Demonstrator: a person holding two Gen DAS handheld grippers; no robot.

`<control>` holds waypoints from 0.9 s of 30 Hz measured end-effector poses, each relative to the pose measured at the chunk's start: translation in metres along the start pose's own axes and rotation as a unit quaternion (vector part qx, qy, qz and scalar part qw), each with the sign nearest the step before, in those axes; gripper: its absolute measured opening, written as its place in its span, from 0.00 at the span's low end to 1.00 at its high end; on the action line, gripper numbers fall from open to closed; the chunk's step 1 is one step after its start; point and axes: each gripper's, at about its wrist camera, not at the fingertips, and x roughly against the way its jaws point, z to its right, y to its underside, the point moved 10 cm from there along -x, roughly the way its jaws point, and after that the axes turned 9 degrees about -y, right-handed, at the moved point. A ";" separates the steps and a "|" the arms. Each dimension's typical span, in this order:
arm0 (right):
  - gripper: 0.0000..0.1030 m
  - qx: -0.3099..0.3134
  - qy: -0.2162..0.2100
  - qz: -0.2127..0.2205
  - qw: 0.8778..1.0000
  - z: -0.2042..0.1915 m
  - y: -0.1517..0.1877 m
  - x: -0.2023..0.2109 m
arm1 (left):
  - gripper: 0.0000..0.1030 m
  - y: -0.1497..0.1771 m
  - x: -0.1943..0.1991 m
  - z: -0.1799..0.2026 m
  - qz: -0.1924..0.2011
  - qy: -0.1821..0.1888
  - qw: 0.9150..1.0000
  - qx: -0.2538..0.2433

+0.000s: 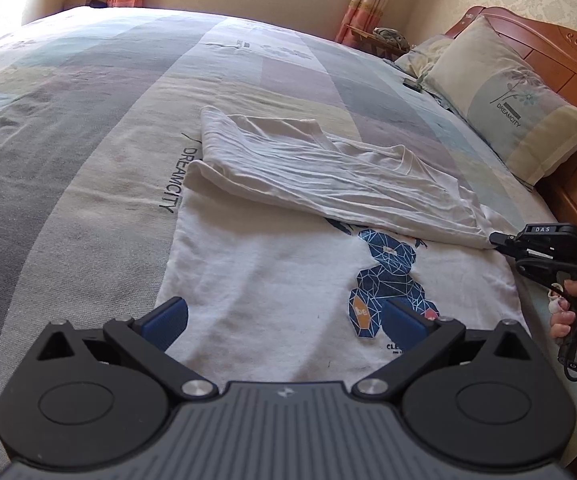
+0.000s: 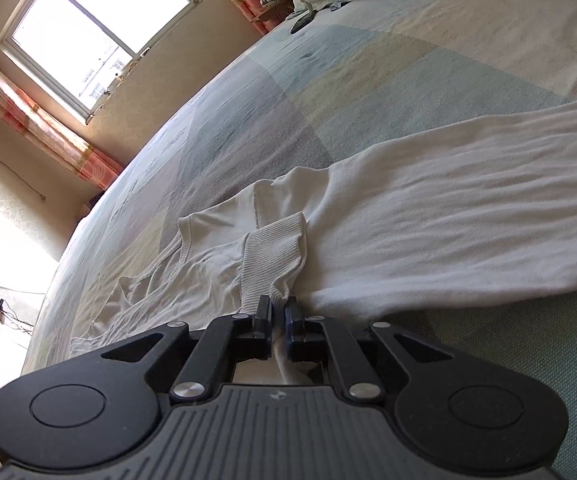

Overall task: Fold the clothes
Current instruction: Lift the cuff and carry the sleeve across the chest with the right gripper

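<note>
While the white T-shirt (image 1: 272, 264) lies spread on the bed (image 1: 68, 128), print side up w/ a blue geometric bear (image 1: 388, 272) showing, one part of it is folded over across the upper half, forming a wrinkled band (image 1: 308, 168) that runs diagonally from the far left down to the right gripper (image 1: 496, 240). That gripper is clenched on the fabric: in the right wrist view its fingers (image 2: 265, 312) pinch a ribbed cuff or hem (image 2: 272, 264), w/ cloth bunched betw. the pads and passing back under the gripper (image 2: 278, 314). From there the shirt's white body (image 2: 448, 232) stretches off to the right, and the neckline area (image 2: 184, 248) sits just left of the pinch, rumpled.

Left gripper (image 1: 284, 320) hovers over the near edge of the shirt, released, its blue pads (image 1: 166, 320) wide apart; nothing betw. them but the cloth below, and whether they touch it I can't tell. The bear print sits just ahead of its right pad, partly hidden by it.

A person's hand (image 1: 576, 312) holds the right gripper's handle at the frame's right edge, cable trailing.

Bedsheet is patchwork in grey, pale blue, cream, w/ "DREAMCITY" lettering (image 1: 176, 180) just left of the shirt. Pillow (image 1: 508, 100) leans on the wooden headboard (image 1: 560, 52) far right, well apart from the shirt. Pink curtains (image 2: 48, 136) flank a bright window (image 2: 96, 40).
</note>
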 end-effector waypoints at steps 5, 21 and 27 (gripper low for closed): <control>0.40 0.036 0.070 0.024 0.997 -0.017 -0.002 0.017 | 0.99 -0.007 -0.001 -0.025 0.011 -0.009 1.000 -0.009; 0.35 0.408 -0.132 -0.165 0.888 -0.312 0.101 -0.167 | 0.99 0.003 0.018 -0.135 0.038 -0.040 0.998 0.025; 0.35 0.452 -0.120 -0.224 0.855 -0.333 0.117 -0.247 | 0.99 0.012 0.023 -0.155 0.038 -0.031 0.997 0.053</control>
